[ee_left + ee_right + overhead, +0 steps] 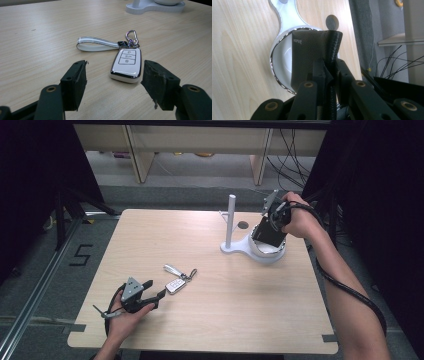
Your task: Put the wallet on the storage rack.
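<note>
**Obs 1:** Wallet point(310, 53), dark brown leather, small logo near its top corner, is pinched in the right gripper point(329, 73). Jaws nearly together, pads clamped on the stitched spine edge. It hangs below the jaws, just over the white dish point(277, 53) of the stand.

**Obs 2:** Confirmed from the high view. Right gripper point(272, 217) is tilted down over the far right part of the table point(215, 320), and the wallet point(267, 234) sits at the dish point(267, 254). Whether its lower edge touches the bowl I cannot tell.

**Obs 1:** Noted. Just beyond the jaws: the dish's chromed rim, then the white base neck running away from them, and a small grey disc point(332, 22) on the tabletop past the wallet's top.

**Obs 2:** From above, the stand's upright post point(231, 220) rises beside the dish, on the side toward the other hand.

**Obs 1:** Left gripper point(113, 81)?

**Obs 2:** Low at the near left corner, jaws spread wide, nothing between the pads. Car key fob point(126, 63), white with chrome edge and three buttons, lies flat just ahead of the gap, closer to the right-hand jaw, not touching either.

**Obs 1:** Beyond the fob?

**Obs 2:** A carabiner clip point(131, 37) at its far end, and a white strap loop point(96, 44) lying off to the left. Farther still, the stand's base point(155, 7).
</note>
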Demonstrator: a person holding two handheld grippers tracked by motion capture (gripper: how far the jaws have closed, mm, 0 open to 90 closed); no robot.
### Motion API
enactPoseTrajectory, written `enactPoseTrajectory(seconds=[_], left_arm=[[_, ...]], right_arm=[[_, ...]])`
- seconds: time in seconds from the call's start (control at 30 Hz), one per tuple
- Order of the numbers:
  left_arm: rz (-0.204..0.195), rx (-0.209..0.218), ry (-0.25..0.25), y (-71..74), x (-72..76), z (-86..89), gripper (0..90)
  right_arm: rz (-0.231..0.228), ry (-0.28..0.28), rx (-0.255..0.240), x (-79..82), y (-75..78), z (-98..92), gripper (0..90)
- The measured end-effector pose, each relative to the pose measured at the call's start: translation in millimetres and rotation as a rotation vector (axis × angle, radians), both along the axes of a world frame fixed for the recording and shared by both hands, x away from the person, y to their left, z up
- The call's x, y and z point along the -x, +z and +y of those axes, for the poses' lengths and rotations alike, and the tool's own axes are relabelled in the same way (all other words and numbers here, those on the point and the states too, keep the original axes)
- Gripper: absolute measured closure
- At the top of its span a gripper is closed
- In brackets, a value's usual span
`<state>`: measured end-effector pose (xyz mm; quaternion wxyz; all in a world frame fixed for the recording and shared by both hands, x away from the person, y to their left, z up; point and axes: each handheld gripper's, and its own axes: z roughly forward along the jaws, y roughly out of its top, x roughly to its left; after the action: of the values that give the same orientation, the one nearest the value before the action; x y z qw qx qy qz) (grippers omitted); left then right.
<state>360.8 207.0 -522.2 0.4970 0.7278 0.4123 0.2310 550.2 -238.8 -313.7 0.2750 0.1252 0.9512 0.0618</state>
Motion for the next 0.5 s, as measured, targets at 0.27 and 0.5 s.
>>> enactPoseTrajectory(seconds=[0.27,0.5], left_arm=[[0.002,-0.005,-0.001,0.1,-0.1,-0.1,35.5],[0.002,-0.006,-0.001,0.1,-0.2,-0.1,35.5]], right_arm=[[0.015,-0.006,-0.014,-4.2,-6.2,-3.2,81.5],[0.034,-0.014,-0.025,-9.0,-14.5,-3.6,81.3]])
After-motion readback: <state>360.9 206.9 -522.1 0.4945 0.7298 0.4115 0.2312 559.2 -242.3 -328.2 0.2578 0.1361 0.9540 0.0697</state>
